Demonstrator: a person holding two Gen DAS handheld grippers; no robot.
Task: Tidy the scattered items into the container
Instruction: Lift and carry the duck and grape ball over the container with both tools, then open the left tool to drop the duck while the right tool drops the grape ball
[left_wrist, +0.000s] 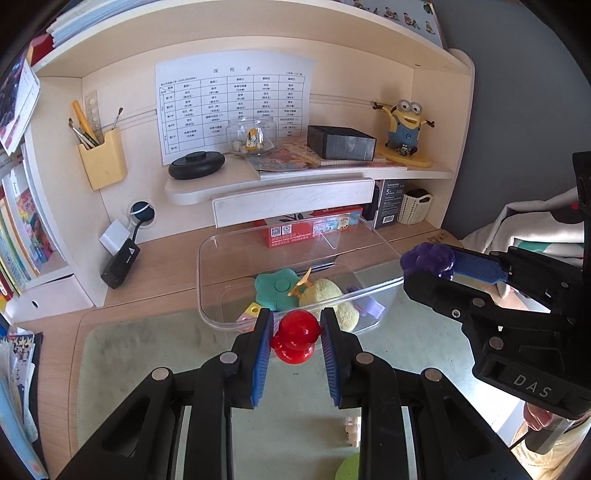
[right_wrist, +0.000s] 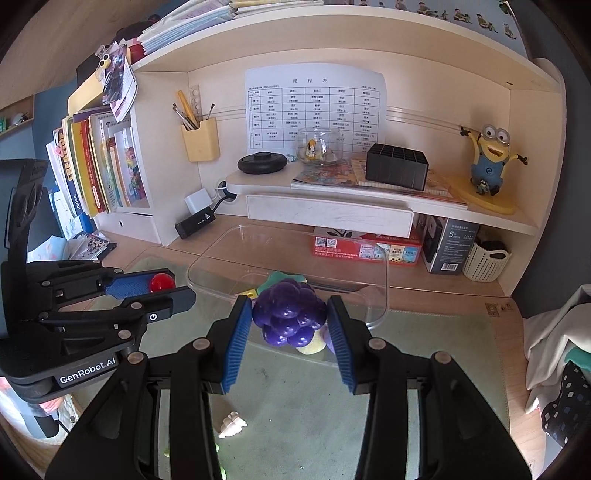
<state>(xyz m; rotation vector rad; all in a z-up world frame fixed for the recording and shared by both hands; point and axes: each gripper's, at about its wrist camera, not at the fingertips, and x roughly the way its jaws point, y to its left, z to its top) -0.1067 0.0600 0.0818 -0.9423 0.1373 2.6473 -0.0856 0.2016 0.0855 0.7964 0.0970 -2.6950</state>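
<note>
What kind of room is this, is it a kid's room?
Probably a child's study desk at home: a class timetable taped to the back panel, schoolbooks on the side shelf, and a cartoon figurine on the shelf.

1. A timetable sheet (left_wrist: 236, 107) hangs on the back panel before me.
2. A yellow pen holder (left_wrist: 103, 159) holds brushes.
3. On the shelf: a black round disc (left_wrist: 196, 165), a glass jar (left_wrist: 252, 136), a black box (left_wrist: 341, 142), a minion figure (left_wrist: 404, 127).

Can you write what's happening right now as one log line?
left gripper: shut on red toy | right gripper: shut on purple grapes | clear container: some items inside
</note>
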